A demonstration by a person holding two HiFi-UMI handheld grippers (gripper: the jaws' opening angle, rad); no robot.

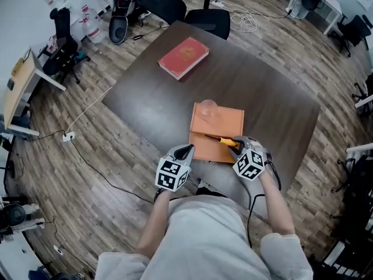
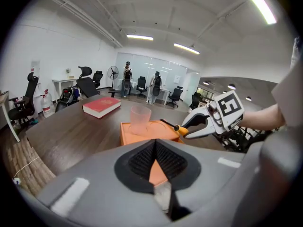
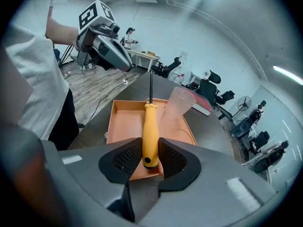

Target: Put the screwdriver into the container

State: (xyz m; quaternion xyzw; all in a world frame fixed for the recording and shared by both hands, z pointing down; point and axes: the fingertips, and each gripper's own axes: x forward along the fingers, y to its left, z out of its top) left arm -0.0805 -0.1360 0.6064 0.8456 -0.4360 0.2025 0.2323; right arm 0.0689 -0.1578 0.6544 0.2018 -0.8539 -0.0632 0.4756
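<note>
A clear plastic cup (image 1: 208, 111) stands upright at the far corner of the orange tray (image 1: 227, 121) on the dark table. My right gripper (image 1: 235, 148) is shut on the yellow-handled screwdriver (image 1: 226, 140), held level over the tray's near part. In the right gripper view the screwdriver (image 3: 150, 129) sits between the pads of that gripper (image 3: 150, 151), its black shaft pointing past the cup (image 3: 179, 104). My left gripper (image 1: 186, 152) hovers at the tray's near left edge, shut and empty. Its view shows the cup (image 2: 140, 119), the tray (image 2: 158, 130) and the screwdriver tip (image 2: 171, 125).
A red book (image 1: 183, 56) lies on the far part of the table (image 1: 145, 104). A black office chair (image 1: 208, 17) stands at the far edge. The table's near edge is right by the person's body. Cables cross the wooden floor on the left.
</note>
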